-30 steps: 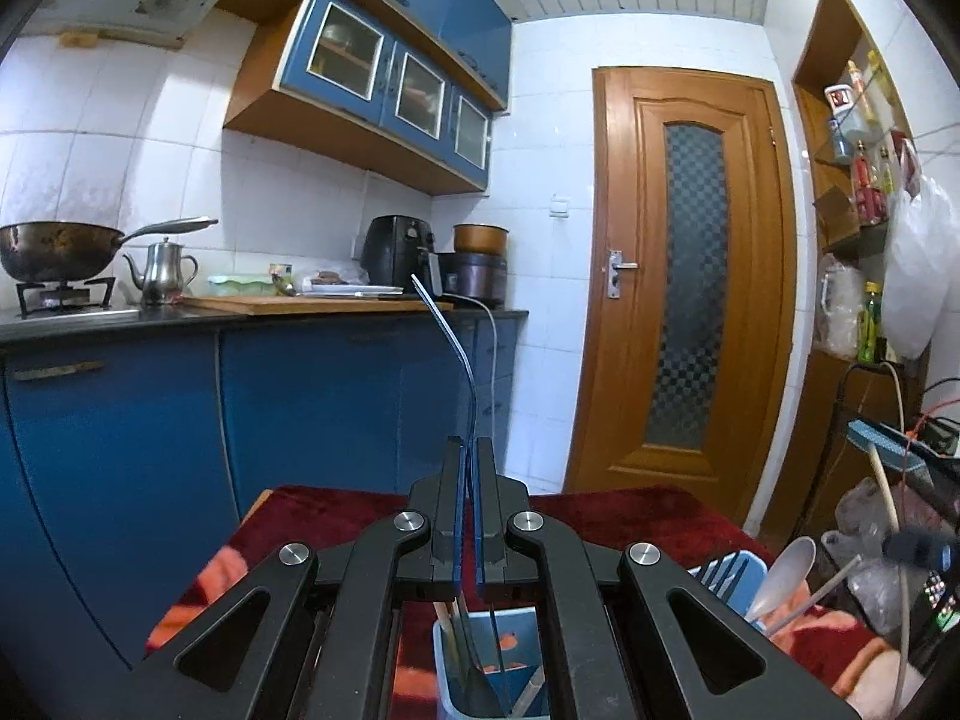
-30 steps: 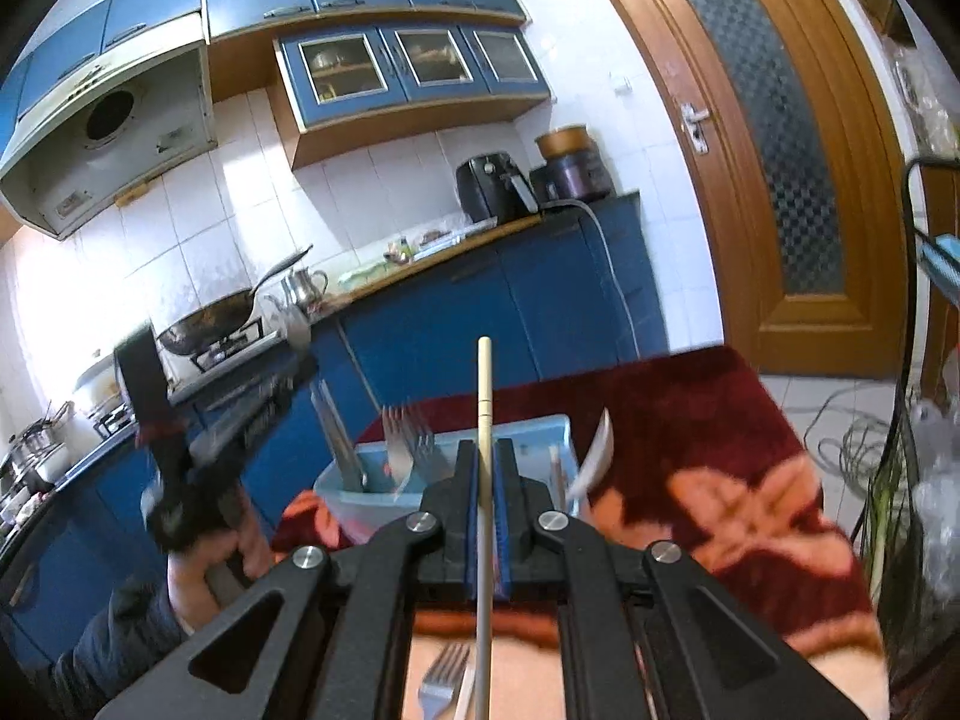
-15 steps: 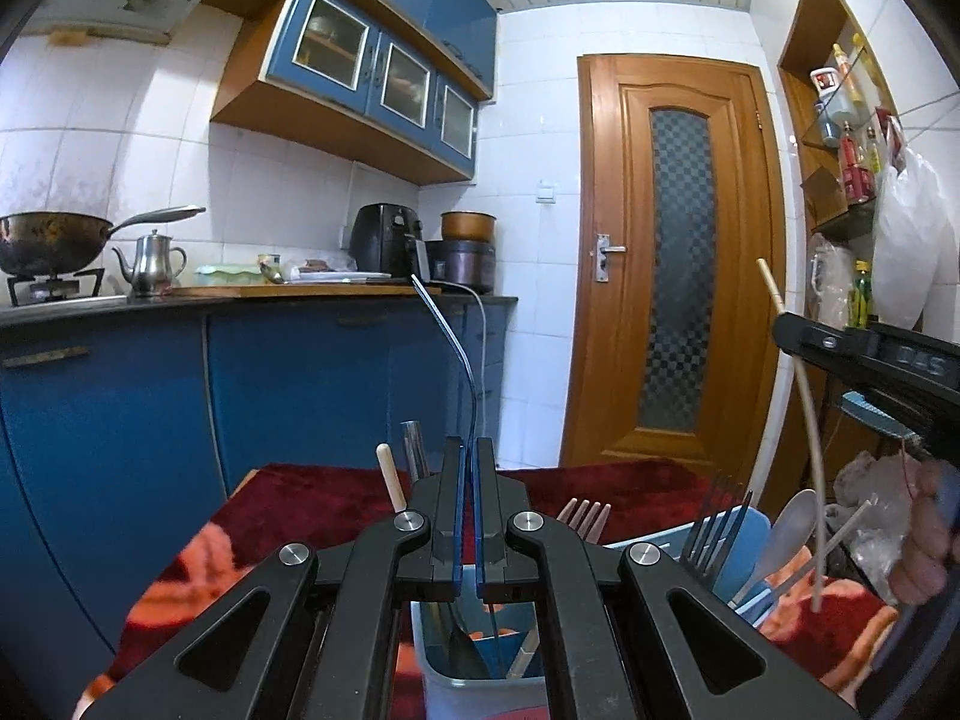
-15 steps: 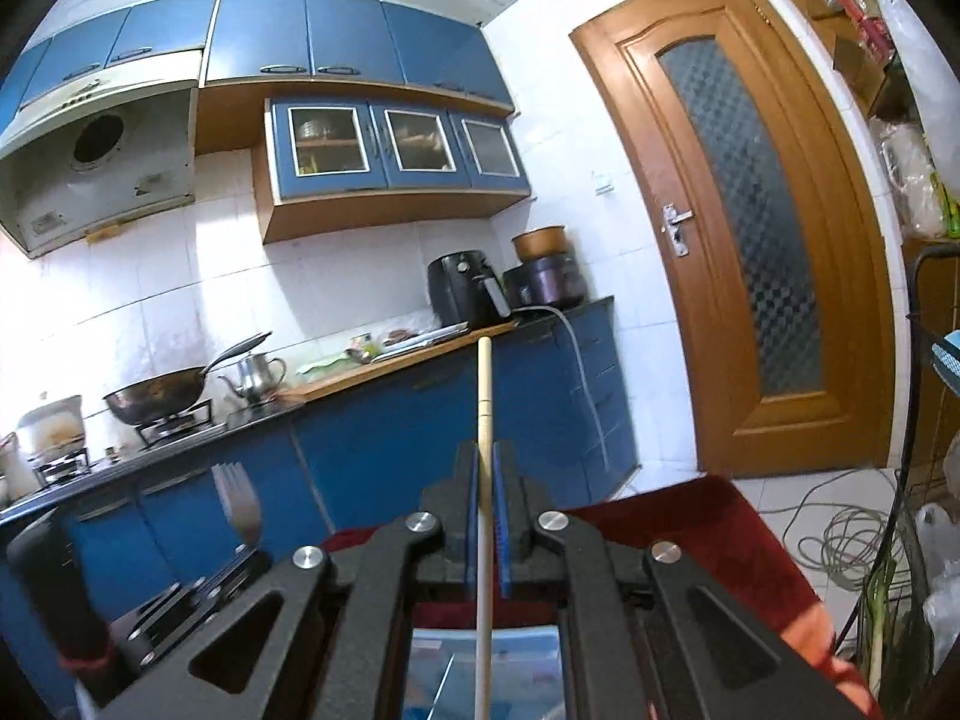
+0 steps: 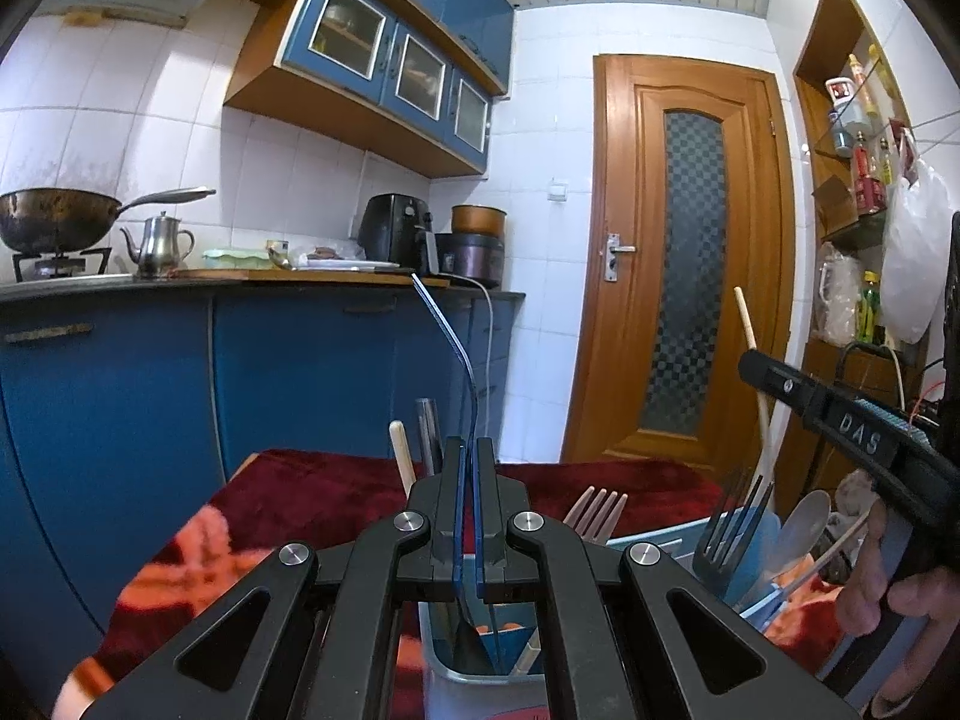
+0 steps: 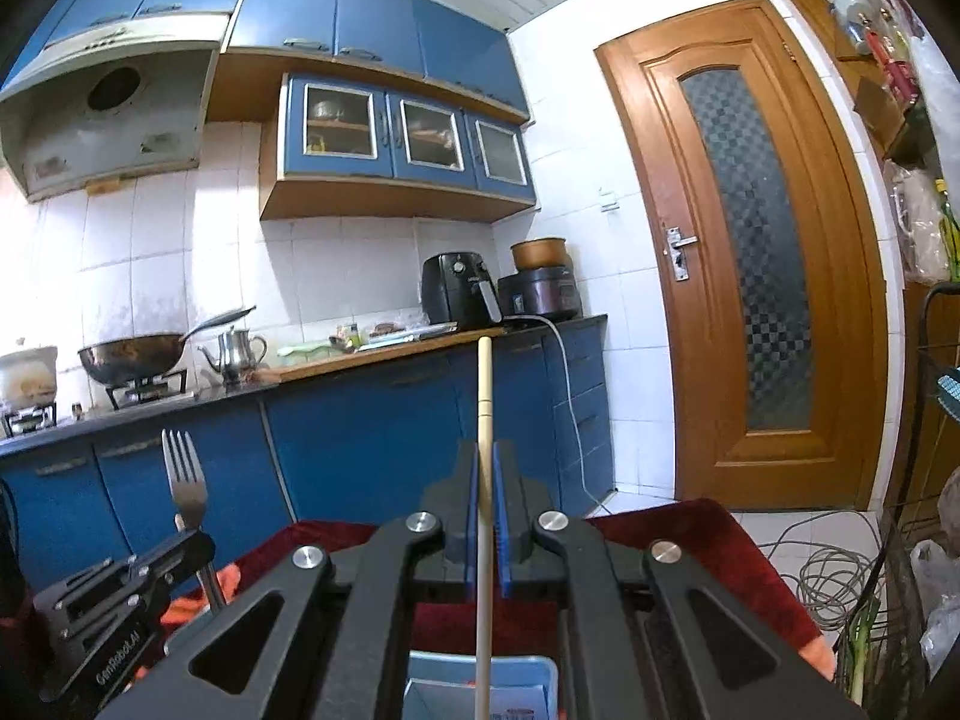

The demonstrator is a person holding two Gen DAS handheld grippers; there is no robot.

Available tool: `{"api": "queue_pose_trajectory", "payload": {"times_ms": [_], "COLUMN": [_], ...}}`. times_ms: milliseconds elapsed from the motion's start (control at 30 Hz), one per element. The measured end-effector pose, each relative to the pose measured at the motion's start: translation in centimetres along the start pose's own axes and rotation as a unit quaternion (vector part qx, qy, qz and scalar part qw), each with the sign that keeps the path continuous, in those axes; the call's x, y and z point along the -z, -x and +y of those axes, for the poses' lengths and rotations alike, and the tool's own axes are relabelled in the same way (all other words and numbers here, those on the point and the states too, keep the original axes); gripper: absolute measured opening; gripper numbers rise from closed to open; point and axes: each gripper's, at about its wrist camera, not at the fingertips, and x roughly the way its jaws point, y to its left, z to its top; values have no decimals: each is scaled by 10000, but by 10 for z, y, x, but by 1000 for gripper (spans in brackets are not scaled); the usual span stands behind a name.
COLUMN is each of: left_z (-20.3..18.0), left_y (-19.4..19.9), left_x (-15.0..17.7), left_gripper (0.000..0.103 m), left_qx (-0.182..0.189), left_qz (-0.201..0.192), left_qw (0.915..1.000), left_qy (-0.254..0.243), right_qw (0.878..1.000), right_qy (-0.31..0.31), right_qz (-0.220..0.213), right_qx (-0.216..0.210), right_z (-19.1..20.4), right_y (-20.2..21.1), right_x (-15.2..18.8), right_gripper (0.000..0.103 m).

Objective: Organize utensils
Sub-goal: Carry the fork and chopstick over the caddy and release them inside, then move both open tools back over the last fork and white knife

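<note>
Holding a pale chopstick (image 6: 483, 438) upright, the right gripper (image 6: 485, 516) is clenched on it w/ the stick running straight up between the blue pads and its lower end hanging over a blue bin (image 6: 528, 669) directly below the jaws. Left gripper (image 5: 468, 510) is likewise clenched, on a metal fork (image 6: 185, 483); in its own view the thin edge rises ahead of the jaws, and a grey compartment (image 5: 441, 669) sits just beneath. Other forks (image 5: 735, 531) & a spoon (image 5: 807, 525) stand to the right of that gripper. To finish well, probably keep each utensil vertical, centre it over its slot, lower till it's inside, then let go; tilting risks catching the rim.
</note>
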Motion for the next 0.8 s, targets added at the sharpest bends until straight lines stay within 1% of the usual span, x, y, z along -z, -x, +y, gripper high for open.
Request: {"api": "queue_pose_trajectory", "payload": {"times_ms": [100, 167, 267, 300, 400, 533, 700, 800], "left_z": [-1, 0, 1, 1, 1, -3, -8, -11], "left_y": [-5, -7, -7, -6, 0, 11, 24, 34], "left_x": [2, 4, 4, 4, 1, -3, -8, -9], "left_gripper": [2, 2, 3, 5, 10, 11, 12, 12], "left_qx": [40, 26, 25, 50, 64, 123, 180, 266], "left_qz": [150, 238, 323, 344, 397, 449, 528, 660], "left_qw": [9999, 9997, 9993, 9992, 9989, 9988, 9984, 9975], "left_qy": [70, 101, 163, 203, 247, 176, 68, 45], "right_qw": [9995, 9989, 9981, 9979, 9978, 9979, 9979, 9977], "right_qy": [106, 224, 195, 162, 132, 25, -122, -186], "right_qz": [302, 412, 564, 595, 593, 541, 474, 487], "right_qx": [-53, -46, -155, -204, -268, -362, -426, -426], "right_z": [3, 5, 5, 5, 4, 3, 1, 0], "right_y": [-1, 2, 5, 7, 14, 26, 45, 56], "right_x": [6, 11, 13, 13, 11, 6, -3, -7], "right_gripper": [7, 7, 7, 7, 8, 16, 17, 18]}}
